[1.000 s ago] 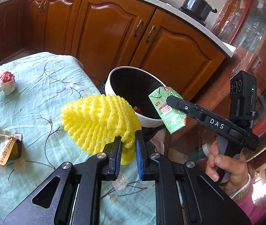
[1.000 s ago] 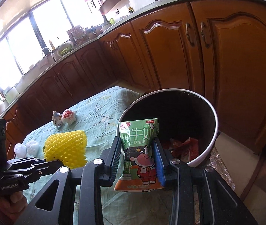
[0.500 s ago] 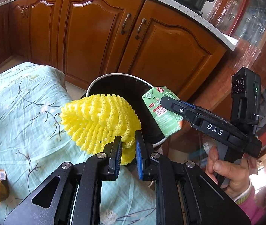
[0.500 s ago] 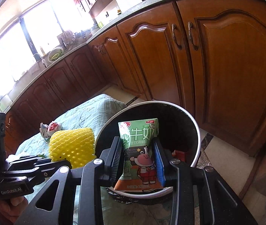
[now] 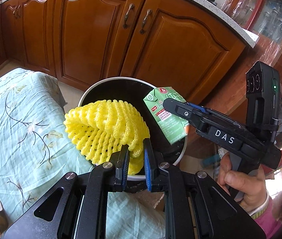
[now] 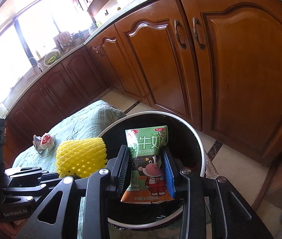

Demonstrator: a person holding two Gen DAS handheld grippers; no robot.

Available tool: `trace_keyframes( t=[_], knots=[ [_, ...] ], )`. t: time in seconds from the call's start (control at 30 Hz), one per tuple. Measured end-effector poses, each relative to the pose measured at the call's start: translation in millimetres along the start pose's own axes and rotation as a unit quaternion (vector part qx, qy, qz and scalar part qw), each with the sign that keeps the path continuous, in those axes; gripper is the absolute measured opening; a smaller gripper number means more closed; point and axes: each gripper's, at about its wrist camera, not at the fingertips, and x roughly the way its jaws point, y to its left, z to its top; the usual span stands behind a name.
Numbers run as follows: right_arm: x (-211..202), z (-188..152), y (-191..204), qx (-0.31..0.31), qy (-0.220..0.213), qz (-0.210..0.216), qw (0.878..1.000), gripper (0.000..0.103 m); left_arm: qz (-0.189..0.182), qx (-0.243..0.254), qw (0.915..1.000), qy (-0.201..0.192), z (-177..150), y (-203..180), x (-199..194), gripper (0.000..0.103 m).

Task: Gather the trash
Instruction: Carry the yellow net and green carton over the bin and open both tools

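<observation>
Left hand-held gripper [image 5: 136,155] at the bottom centre of the left wrist view is clamped on the lower edge of a yellow foam fruit net [image 5: 106,128], pads pinching its bunched tail. The net fans out up and to the left, hanging over the near-left rim of the trash bin [image 5: 101,82], a round white-rimmed bin with a black liner, in the middle of the frame. Over on the right of that same view, the right hand-held gripper [image 5: 167,104] reaches in from the lower right, gripping a green milk carton [image 5: 165,115] tilted above the bin's right side. The person's hand [image 5: 242,181] wraps the handle at lower right.

Switch to the right wrist view: the carton [image 6: 147,159] sits upright between the fingers at centre frame, cartoon cow facing the camera, squeezed on both sides, with the bin's dark opening [image 6: 199,151] right behind and below it. The yellow net [image 6: 81,155] shows left of centre, just beside the bin's left rim. Behind it, on the green floral cloth of the surface [image 6: 85,123], lies a crumpled red-and-white wrapper [image 6: 44,141]. Wooden cabinets [image 6: 230,69] fill the upper right.
</observation>
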Motion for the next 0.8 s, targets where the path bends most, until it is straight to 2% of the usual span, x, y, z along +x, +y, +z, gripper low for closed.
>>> trace_keyframes(
  t=[0.3, 0.4, 0.47, 0.6, 0.67, 0.8],
  knots=[
    [16.7, 4.0, -3.0, 0.008, 0.016, -0.005, 1.000, 0.035, 0.007, -0.007, 0.9998, 0.016, 5.4, 1.5, 19.2, 0.013],
    [19.3, 4.2, -4.8, 0.017, 0.020, -0.002, 1.000, 0.039, 0.008, -0.014, 0.9997, 0.020, 6.9, 0.7, 21.6, 0.019],
    [17.1, 3.1, -6.8, 0.023, 0.018, 0.000, 1.000, 0.045, 0.009, -0.014, 0.9998, 0.015, 5.5, 0.2, 18.4, 0.030],
    [8.4, -1.3, -7.0, 0.027, 0.007, 0.002, 1.000, 0.048, 0.010, -0.011, 0.9999, -0.001, -2.0, -0.5, 7.6, 0.041],
    [3.3, -4.6, -5.4, 0.029, 0.000, 0.005, 1.000, 0.054, 0.012, -0.015, 0.9998, -0.008, -6.8, 1.5, 1.6, 0.047],
    [-9.0, -13.3, -1.5, 0.039, -0.018, 0.014, 0.999, 0.062, 0.005, -0.032, 0.9993, -0.021, -22.3, 8.5, -15.0, 0.049]
  ],
)
